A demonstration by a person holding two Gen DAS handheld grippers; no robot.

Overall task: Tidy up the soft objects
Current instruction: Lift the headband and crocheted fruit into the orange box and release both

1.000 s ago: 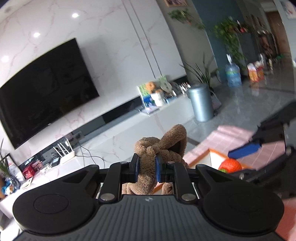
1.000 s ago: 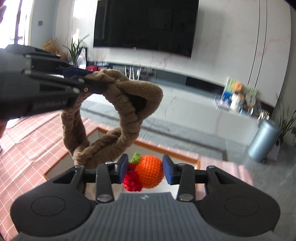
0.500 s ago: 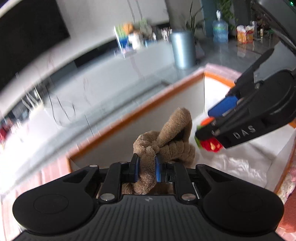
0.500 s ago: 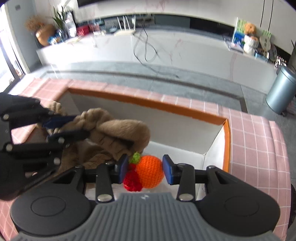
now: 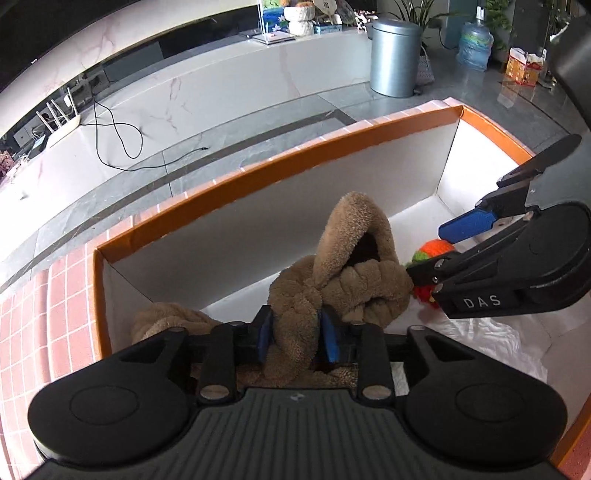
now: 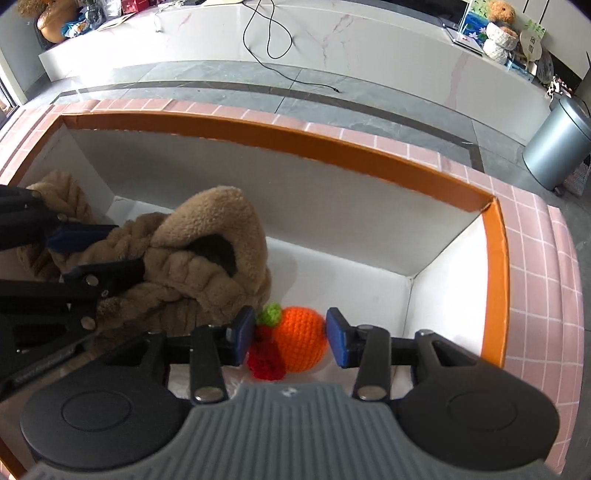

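A brown plush toy (image 5: pixel 354 258) with a looped ear lies in the white, orange-rimmed box (image 5: pixel 258 177). My left gripper (image 5: pixel 296 334) straddles one strand of it; its jaws are opening and the pads no longer squeeze the strand. In the right wrist view the plush (image 6: pixel 207 251) fills the box's (image 6: pixel 295 133) left half, with the left gripper (image 6: pixel 122 251) reaching in from the left. My right gripper (image 6: pixel 290 334) holds a crochet orange toy (image 6: pixel 299 339) with red and green bits; its jaws are starting to open, pads still touching. In the left wrist view the right gripper (image 5: pixel 428 251) and the orange toy (image 5: pixel 437 247) sit just right of the plush.
More brown plush (image 5: pixel 162 317) lies in the box's left corner. Crumpled white paper (image 5: pixel 491 332) lines the box floor. Pink checked cloth (image 6: pixel 535 295) surrounds the box. Beyond are grey floor, a black cable (image 6: pixel 273 33) and a metal bin (image 6: pixel 557 147).
Both grippers have tipped downward and sunk into the box, each carrying its toy. The left jaws have widened around the plush strand; the plush now rests low in the box.
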